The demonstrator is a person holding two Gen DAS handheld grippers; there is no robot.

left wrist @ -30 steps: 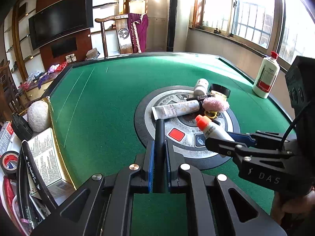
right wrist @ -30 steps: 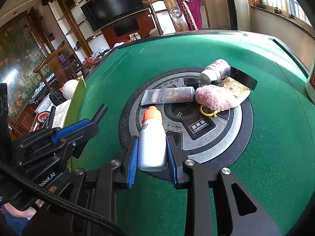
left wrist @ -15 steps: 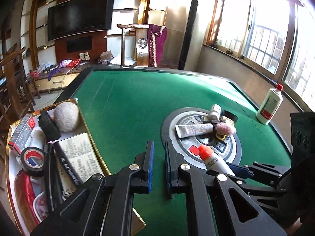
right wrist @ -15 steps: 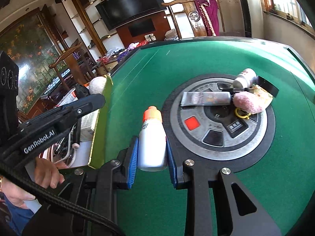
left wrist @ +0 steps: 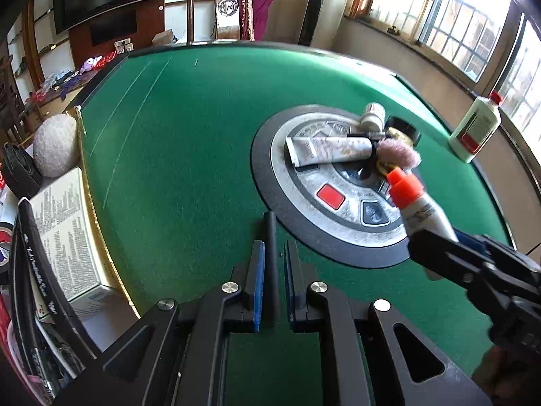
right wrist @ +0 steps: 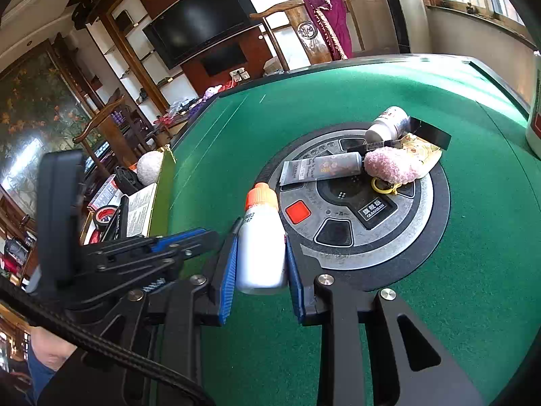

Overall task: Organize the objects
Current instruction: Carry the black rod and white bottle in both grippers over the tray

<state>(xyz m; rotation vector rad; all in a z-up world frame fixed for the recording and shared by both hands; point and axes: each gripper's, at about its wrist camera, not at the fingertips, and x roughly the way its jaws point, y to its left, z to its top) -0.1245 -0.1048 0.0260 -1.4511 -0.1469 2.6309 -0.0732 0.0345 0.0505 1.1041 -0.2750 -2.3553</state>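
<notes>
My left gripper (left wrist: 272, 247) is shut on a thin black pen (left wrist: 270, 226), which sticks out forward over the green felt near the round centre panel (left wrist: 338, 226). My right gripper (right wrist: 260, 240) is shut on a small white bottle (right wrist: 258, 257) with an orange cap (right wrist: 262, 196), held upright above the felt at the panel's left edge. In the left wrist view, that bottle (left wrist: 419, 209) and the right gripper (left wrist: 436, 237) show at the right. On the panel lie a cream tube (right wrist: 321, 167), a pink fluffy item (right wrist: 392, 167) and a small white bottle (right wrist: 387, 125).
A gold-rimmed tray (left wrist: 98, 237) off the table's left edge holds a printed box (left wrist: 64, 230), a white fuzzy ball (left wrist: 55, 145) and a tape roll (right wrist: 104, 216). A tall white bottle with a red cap (left wrist: 475, 132) stands at the table's right edge. A person's hand (right wrist: 50, 355) shows at the lower left.
The left gripper faced more toward the tray half a second ago; it has since swung back toward the centre panel and come lower. The right gripper still grips the bottle and has shifted slightly.
</notes>
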